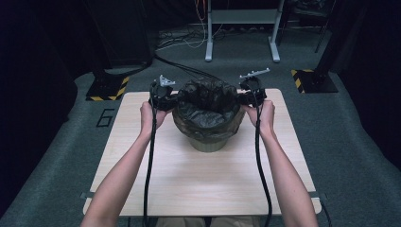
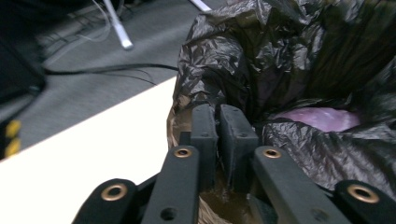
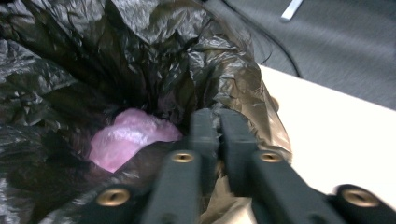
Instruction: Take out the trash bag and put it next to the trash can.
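High view, item list, big to small. Table (image 1: 203, 189): pale wood top, sits on grey carpet, person's forearms come in from near edge. Bin (image 1: 208, 142): small round olive-brown waste bin, stands upright at table's far-centre, between both hands. Bin bag (image 1: 206, 101): black crinkly liner, mouth folded over bin rim, film bunched up above it; rim hidden under film on most sides. Pink wad (image 3: 130, 137): soft pink plastic lump lying low inside bag, also seen from left gripper view (image 2: 322, 117). Left gripper (image 2: 219, 114): at bag's left edge, jaws pressed together, pinching a fold of black film at rim; nothing else seen btwn pads. Right gripper (image 3: 219, 119): at bag's right edge, same stance, jaws pressed together on a fold of film. No earlier frame to compare, so motion not noted. Risks, as judged from where I stand: (1) film is thin, each pinch is a narrow fold — a hard upward or outward pull could tear it at the pads; (2) if liner clings to the rim, lifting may drag the light bin up w/ it or tip it, esp. if one side rises ahead of the other; (3) uneven pull could tilt the mouth and let the pink wad slide out; (4) slick film may slip out of either pinch, leaving bag hanging from one side; (5) can't tell whether either jaw has also caught the rim itself — if so, bin lifts too.
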Demonstrator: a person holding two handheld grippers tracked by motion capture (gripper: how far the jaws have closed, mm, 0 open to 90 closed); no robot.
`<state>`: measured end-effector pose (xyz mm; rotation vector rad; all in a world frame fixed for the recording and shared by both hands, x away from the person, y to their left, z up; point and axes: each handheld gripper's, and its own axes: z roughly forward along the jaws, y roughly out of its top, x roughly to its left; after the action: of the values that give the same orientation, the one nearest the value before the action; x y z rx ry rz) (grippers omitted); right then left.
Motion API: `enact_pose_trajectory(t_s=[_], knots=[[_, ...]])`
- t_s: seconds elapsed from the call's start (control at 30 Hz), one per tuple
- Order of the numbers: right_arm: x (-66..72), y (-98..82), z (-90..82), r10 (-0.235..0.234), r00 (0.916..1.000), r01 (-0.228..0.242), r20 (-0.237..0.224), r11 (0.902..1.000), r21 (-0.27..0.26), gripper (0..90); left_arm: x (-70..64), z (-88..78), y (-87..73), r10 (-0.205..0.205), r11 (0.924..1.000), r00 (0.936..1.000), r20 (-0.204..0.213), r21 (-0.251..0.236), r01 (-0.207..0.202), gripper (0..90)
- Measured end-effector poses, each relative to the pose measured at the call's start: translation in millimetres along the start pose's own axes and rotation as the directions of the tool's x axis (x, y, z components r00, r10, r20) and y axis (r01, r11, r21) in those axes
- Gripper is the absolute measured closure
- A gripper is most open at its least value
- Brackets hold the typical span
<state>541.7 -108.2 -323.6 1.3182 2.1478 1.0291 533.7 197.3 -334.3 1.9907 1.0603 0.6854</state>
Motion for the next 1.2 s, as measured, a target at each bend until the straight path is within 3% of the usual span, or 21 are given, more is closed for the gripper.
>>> enact_pose_trajectory(t_s=[0.1, 0.2, 0.23, 0.3, 0.47, 0.57, 0.7, 0.73, 0.77, 0.83, 0.9, 0.97, 1.0, 1.03, 1.07, 1.1, 1.13, 1.2], knots=[[3.1, 1.2, -1.7, -0.015, 0.9999, 0.015, 0.005, 0.9998, -0.012, 88.9, -4.5, 0.2, 2.0, 0.028, 0.9995, 0.9994, -0.02, -0.016, -0.028, 88.2], [5.8, 2.8, -1.3, -0.029, 0.9996, 0.029, 0.0, 0.9996, -0.008, 89.8, -5.7, 0.1, 5.8, 0.03, 0.9995, 0.9996, 0.0, -0.013, -0.03, 90.0], [7.0, 6.1, -4.0, 0.003, 0.9993, -0.003, -0.036, 0.9997, -0.023, 89.9, -6.2, -1.5, 9.1, 0.023, 0.9996, 0.9997, 0.013, -0.02, -0.022, 90.0], [7.9, 8.6, -6.0, 0.004, 0.9989, -0.006, -0.047, 0.9994, -0.033, 89.9, -7.7, -5.6, 16.4, 0.022, 0.9993, 0.9994, 0.028, -0.031, -0.021, 90.0], [24.8, 28.2, -20.3, -0.019, 0.9919, 0.008, -0.126, 0.9965, -0.084, 89.9, -16.2, -15.1, 36.2, 0.027, 0.9979, 0.9969, 0.074, -0.061, -0.023, 89.9], [36.0, 34.8, -20.1, -0.029, 0.9862, 0.016, -0.163, 0.9966, -0.08, 89.9, -24.7, -14.3, 42.9, 0.033, 0.9978, 0.9935, 0.109, -0.06, -0.027, 89.9], [43.9, 35.2, -12.1, -0.037, 0.9824, 0.027, -0.183, 0.9979, -0.059, 89.9, -35.1, -0.3, 41.9, 0.045, 0.999, 0.9895, 0.137, -0.006, -0.044, 89.7], [46.4, 31.7, -1.6, -0.033, 0.9817, 0.029, -0.188, 0.9993, -0.022, 89.9, -37.5, 11.2, 37.4, 0.038, 0.998, 0.9882, 0.148, 0.045, -0.045, 89.4], [47.1, 28.9, 4.2, -0.028, 0.9822, 0.028, -0.186, 0.9996, -0.003, 89.9, -37.5, 11.2, 37.4, 0.038, 0.998, 0.9882, 0.148, 0.045, -0.045, 89.1], [48.1, 22.7, 16.5, -0.025, 0.9835, 0.036, -0.179, 0.9978, 0.056, 89.9, -40.5, 25.1, 29.4, 0.039, 0.9921, 0.986, 0.162, 0.111, -0.058, 87.8], [48.9, 16.9, 26.4, -0.033, 0.9866, 0.052, -0.16, 0.992, 0.115, 89.8, -39.9, 28.1, 25.8, 0.033, 0.9897, 0.9834, 0.178, 0.131, -0.057, 84.8], [47.4, 13.2, 29.2, -0.033, 0.987, 0.054, -0.157, 0.9893, 0.136, 89.2, -34.5, 23.4, 25.4, 0.022, 0.9909, 0.9798, 0.199, 0.125, -0.048, 76.8], [46.0, 13.3, 26.5, -0.035, 0.9866, 0.057, -0.159, 0.9894, 0.134, 85.4, -34.5, 23.4, 25.4, 0.022, 0.9909, 0.9798, 0.199, 0.125, -0.048, 71.9], [44.3, 14.2, 21.7, -0.031, 0.986, 0.05, -0.164, 0.9921, 0.115, 77.7, -28.1, 13.4, 27.5, 0.011, 0.9951, 0.9808, 0.195, 0.094, -0.03, 64.7], [44.3, 14.2, 21.7, -0.031, 0.986, 0.05, -0.164, 0.9921, 0.115, 77.7, -28.1, 13.4, 27.5, 0.011, 0.9951, 0.9808, 0.195, 0.094, -0.03, 59.4], [40.9, 18.1, 8.9, -0.027, 0.9827, 0.044, -0.183, 0.9948, 0.091, 67.0, -22.0, 4.1, 29.0, -0.003, 0.9978, 0.9806, 0.196, 0.065, -0.01, 52.5], [40.9, 18.1, 8.9, -0.027, 0.9827, 0.044, -0.183, 0.9948, 0.091, 67.0, -18.3, -1.4, 30.2, -0.011, 0.9986, 0.9817, 0.19, 0.052, 0.002, 52.5], [37.4, 22.1, -6.7, -0.038, 0.9804, 0.052, -0.194, 0.9963, 0.069, 58.8, -5.3, -16.9, 32.9, -0.034, 0.9993, 0.982, 0.186, 0.023, 0.03, 42.7]])
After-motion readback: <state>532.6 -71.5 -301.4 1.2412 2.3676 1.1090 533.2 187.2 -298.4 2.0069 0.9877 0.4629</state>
